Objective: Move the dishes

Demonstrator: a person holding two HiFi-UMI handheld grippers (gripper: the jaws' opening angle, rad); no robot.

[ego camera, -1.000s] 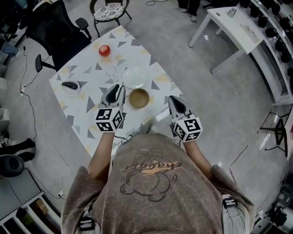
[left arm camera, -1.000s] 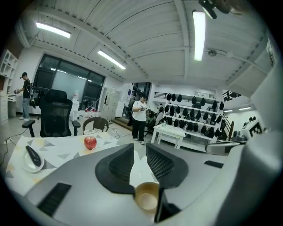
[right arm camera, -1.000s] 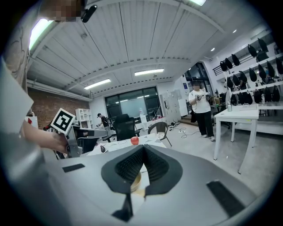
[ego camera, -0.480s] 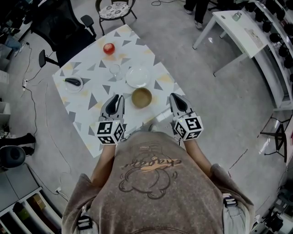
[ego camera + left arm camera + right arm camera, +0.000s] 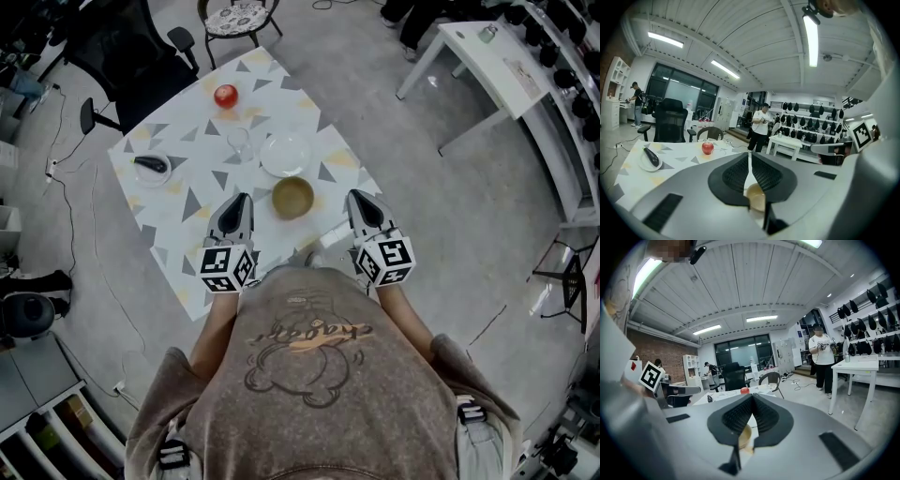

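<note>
A tan bowl (image 5: 292, 197) sits near the front of the triangle-patterned table (image 5: 187, 211). Behind it are a clear plate (image 5: 285, 153) and a glass (image 5: 240, 142). My left gripper (image 5: 241, 200) hovers left of the bowl; its jaws have just been closing, stand shut, and hold nothing. My right gripper (image 5: 356, 197) hangs right of the bowl past the table's edge, also shut and empty. In the left gripper view, the bowl (image 5: 756, 197) shows below the left gripper (image 5: 749, 157). The right gripper view shows the bowl (image 5: 743, 437) under the right gripper (image 5: 752, 399).
A red apple (image 5: 225, 96) lies at the far end. A small white plate with a dark object (image 5: 152, 167) is at the table's left. A black office chair (image 5: 131, 56) and a round chair (image 5: 234, 19) stand beyond. A white side table (image 5: 487, 52) is to the right.
My left gripper has drawn back toward the table's near edge, away from the glass. The right gripper has hardly moved. The dishes lie where they were.
</note>
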